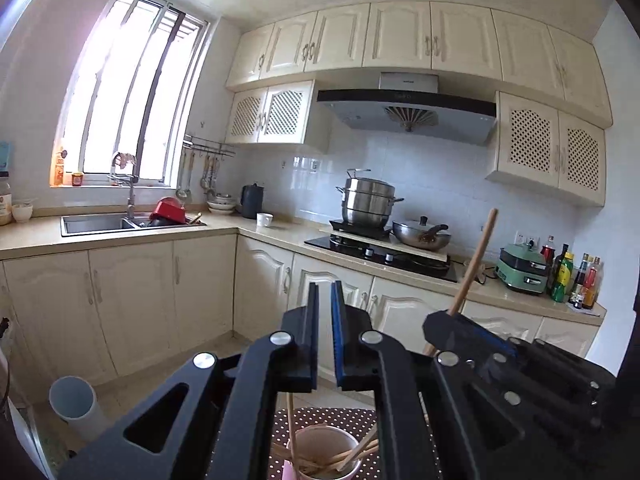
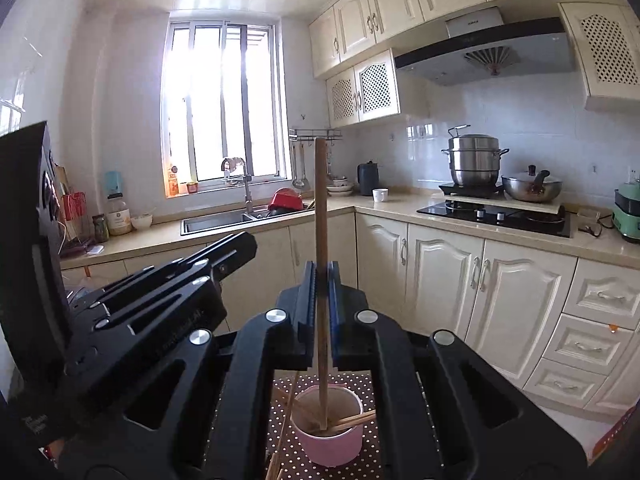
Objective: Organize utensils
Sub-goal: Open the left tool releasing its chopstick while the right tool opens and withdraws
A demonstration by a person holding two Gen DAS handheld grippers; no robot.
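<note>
My right gripper (image 2: 323, 276) clamps a wooden stick (image 2: 320, 216) upright, its tip inside the pink cup (image 2: 332, 446) at six o'clock; my left gripper (image 1: 325, 300) hangs narrow and empty; releasing off-centre could tip the cup or scatter the chopsticks (image 2: 352, 420).

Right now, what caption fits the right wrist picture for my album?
Right gripper lowers a long wooden stick upright into the pink cup of chopsticks.
</note>
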